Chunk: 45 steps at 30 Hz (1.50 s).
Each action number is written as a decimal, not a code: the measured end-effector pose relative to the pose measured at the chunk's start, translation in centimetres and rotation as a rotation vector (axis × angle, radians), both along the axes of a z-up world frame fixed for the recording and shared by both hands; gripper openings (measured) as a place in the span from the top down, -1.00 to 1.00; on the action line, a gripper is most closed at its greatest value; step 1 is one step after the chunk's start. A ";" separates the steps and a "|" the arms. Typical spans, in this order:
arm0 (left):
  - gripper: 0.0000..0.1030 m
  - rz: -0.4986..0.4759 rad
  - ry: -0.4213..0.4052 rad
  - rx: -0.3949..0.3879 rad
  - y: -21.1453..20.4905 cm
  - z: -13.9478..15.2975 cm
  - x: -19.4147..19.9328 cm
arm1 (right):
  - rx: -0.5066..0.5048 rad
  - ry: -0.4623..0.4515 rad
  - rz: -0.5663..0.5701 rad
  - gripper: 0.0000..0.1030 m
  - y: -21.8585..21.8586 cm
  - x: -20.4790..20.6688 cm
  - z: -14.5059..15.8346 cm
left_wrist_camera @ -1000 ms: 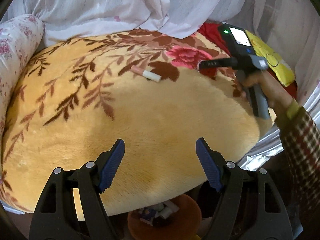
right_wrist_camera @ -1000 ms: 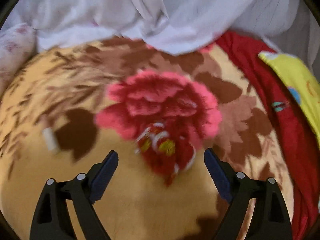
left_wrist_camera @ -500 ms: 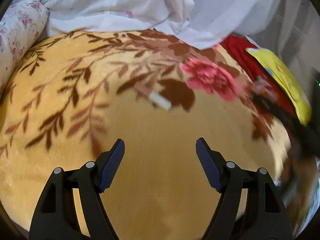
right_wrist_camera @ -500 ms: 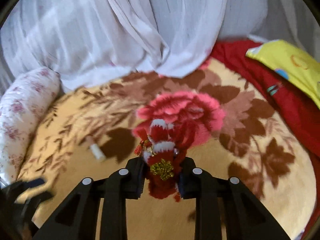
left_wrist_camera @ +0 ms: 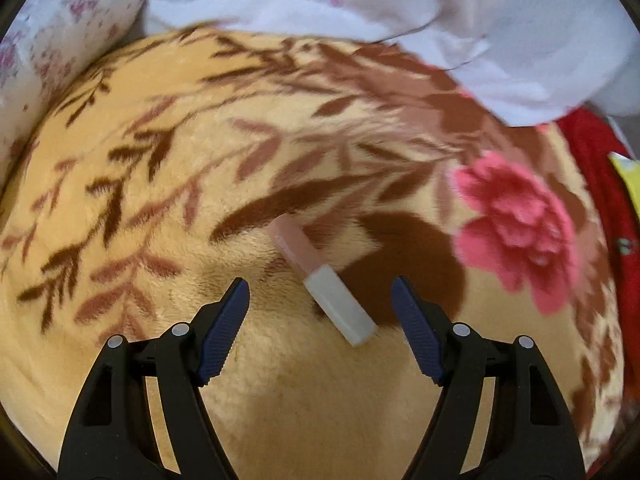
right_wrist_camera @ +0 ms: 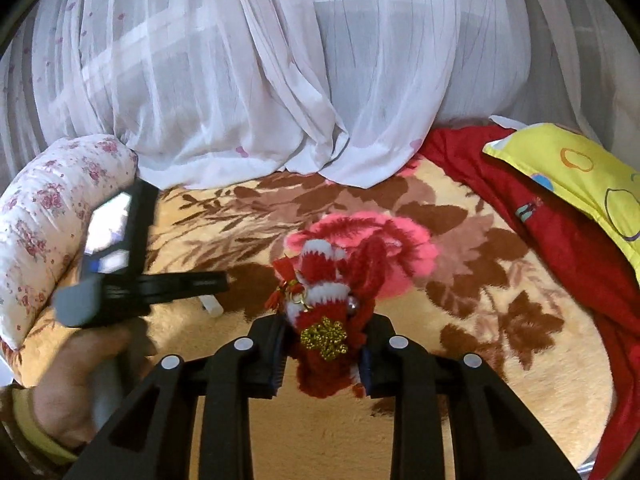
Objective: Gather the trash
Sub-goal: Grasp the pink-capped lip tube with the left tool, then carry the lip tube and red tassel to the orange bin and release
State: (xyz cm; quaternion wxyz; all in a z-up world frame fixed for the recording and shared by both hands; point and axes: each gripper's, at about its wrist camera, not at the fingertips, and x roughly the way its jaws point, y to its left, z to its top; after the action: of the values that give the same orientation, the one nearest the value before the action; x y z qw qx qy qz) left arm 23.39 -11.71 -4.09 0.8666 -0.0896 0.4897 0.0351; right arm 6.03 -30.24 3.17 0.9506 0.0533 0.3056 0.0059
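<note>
Now the right gripper (right_wrist_camera: pixel 322 354) has just clamped its fingers on a red-and-white fuzzy ornament (right_wrist_camera: pixel 326 300), held above the yellow floral blanket (right_wrist_camera: pixel 500 380). Left gripper (left_wrist_camera: pixel 320 300) hangs with fingers wide and empty over a pink-and-white tube (left_wrist_camera: pixel 324 280) lying on the blanket between them, untouched.

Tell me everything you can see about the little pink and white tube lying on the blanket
The tube is a small stick with a translucent pink body at its far end and a frosted whitish cap at its near end, plastic by the look. It lies flat and slanted on the yellow plush blanket, across the edge of a brown leaf print, left of the pink flower. The left gripper hangs over it with jaws open on either side, not touching. In the right wrist view only the tube's white end shows under that gripper.
</note>
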 end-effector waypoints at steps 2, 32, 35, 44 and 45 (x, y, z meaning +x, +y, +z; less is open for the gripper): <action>-0.38 0.022 0.018 0.012 0.0 -1.0 0.8 | 0.005 -0.004 0.006 0.44 0.0 -0.2 0.2; 0.65 -0.420 -0.055 -0.017 9.1 2.7 -25.2 | 0.035 0.149 0.337 0.44 11.5 -12.4 -0.7; 0.65 -0.466 -0.015 -0.038 9.7 1.6 -28.3 | 0.034 0.231 0.385 0.44 12.9 -14.6 -2.4; 0.65 -0.546 0.181 -0.074 10.3 -5.1 -33.4 | 0.057 0.542 0.411 0.44 14.8 -18.3 -11.8; 0.65 -0.546 0.198 -0.080 10.4 -5.6 -33.6 | 0.050 0.547 0.406 0.44 14.9 -18.5 -12.2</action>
State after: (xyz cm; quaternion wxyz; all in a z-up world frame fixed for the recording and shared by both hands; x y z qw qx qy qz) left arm -10.21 -1.31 -9.69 0.7877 0.0152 0.5789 -0.2104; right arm -12.47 -15.30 -9.07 0.8111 0.0144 0.5536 0.1883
